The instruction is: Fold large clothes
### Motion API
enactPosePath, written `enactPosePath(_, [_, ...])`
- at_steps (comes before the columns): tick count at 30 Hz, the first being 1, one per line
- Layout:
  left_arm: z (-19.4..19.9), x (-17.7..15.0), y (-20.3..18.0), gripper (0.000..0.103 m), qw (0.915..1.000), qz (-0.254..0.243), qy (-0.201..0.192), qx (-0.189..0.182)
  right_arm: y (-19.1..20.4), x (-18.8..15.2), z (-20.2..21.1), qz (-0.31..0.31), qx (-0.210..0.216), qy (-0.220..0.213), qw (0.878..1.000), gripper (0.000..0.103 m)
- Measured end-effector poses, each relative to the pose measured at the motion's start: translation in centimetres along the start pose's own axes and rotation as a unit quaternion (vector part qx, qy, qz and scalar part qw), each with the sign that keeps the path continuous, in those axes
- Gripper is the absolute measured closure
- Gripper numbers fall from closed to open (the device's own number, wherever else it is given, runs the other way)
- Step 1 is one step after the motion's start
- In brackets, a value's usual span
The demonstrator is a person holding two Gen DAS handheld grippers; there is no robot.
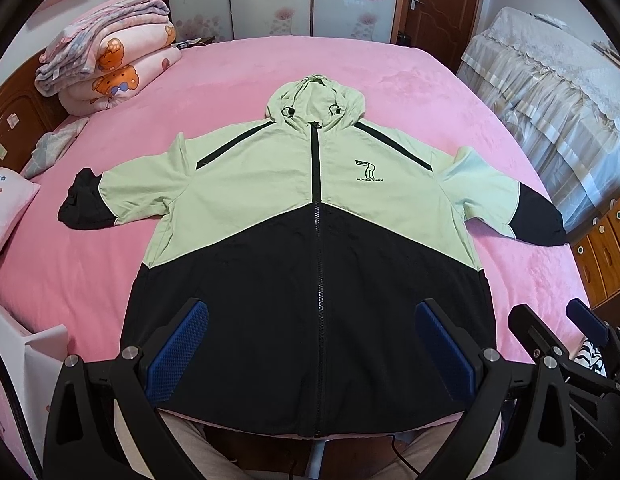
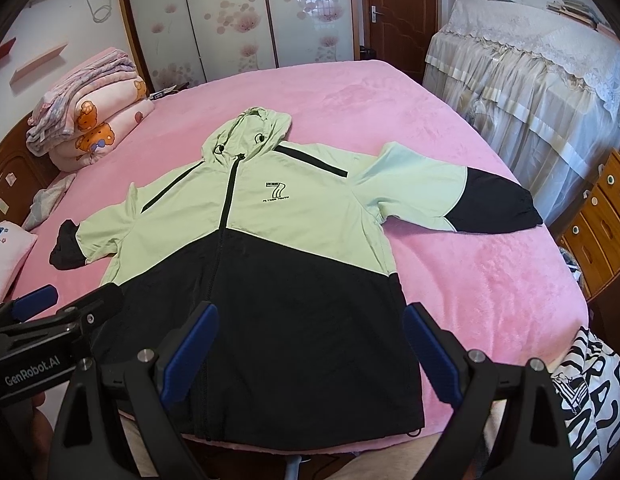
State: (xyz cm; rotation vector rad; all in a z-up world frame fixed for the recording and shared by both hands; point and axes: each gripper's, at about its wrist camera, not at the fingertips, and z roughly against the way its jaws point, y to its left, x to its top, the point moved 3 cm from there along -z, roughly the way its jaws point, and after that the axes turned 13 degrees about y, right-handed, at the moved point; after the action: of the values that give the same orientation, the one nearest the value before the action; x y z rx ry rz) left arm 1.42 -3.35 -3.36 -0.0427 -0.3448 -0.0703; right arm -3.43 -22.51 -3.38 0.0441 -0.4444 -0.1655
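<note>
A pale green and black hooded jacket [image 1: 310, 208] [image 2: 270, 240] lies flat and zipped on the pink bed [image 1: 238, 80] [image 2: 469, 280], hood away from me, both sleeves spread out sideways. My left gripper [image 1: 311, 316] hovers open above the black hem, its blue pads wide apart with nothing between them. My right gripper [image 2: 310, 320] is open too, over the hem's right half, and it holds nothing. In the left wrist view the right gripper [image 1: 549, 320] shows at the lower right. The left gripper [image 2: 74, 300] appears at the lower left of the right wrist view.
A stack of folded quilts [image 1: 110, 60] [image 2: 86, 120] sits at the bed's far left corner. A pillow [image 1: 6, 208] lies at the left edge. A lace-covered piece of furniture [image 1: 549, 92] and wooden drawers [image 1: 605, 248] stand to the right. Wardrobe doors and a wooden door [image 1: 437, 0] are behind.
</note>
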Motion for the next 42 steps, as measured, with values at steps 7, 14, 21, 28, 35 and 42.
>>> enactPosePath(7, [-0.3, 0.1, -0.5, 0.001, 0.9999, -0.01, 0.005, 0.006, -0.7, -0.1, -0.4, -0.008, 0.007, 0.003, 1.0, 0.009])
enactPosePath(14, [-0.6, 0.5, -1.0, 0.001, 0.9998, -0.014, 0.011, 0.003, -1.2, 0.1, -0.9, -0.011, 0.019, 0.006, 1.0, 0.009])
enactPosePath(21, [-1.4, 1.4, -2.2, 0.001, 0.9994, -0.03, 0.015, 0.003, -2.2, 0.5, -2.2, -0.018, 0.023, 0.016, 0.999, 0.009])
enactPosePath(28, [-1.2, 3.0, -3.9, 0.001, 0.9983, -0.053, -0.005, 0.022, -4.0, 2.0, -2.8, -0.026, 0.017, 0.003, 1.0, 0.009])
enactPosePath(35, [-0.3, 6.1, -6.4, 0.001, 0.9943, -0.082, -0.047, 0.049, -5.8, 4.7, -2.3, -0.031, 0.011, -0.034, 0.999, 0.009])
enactPosePath(42, [0.5, 9.7, -10.4, 0.001, 0.9882, -0.103, -0.092, 0.066, -9.0, 7.7, -2.0, -0.053, 0.008, -0.067, 0.996, 0.009])
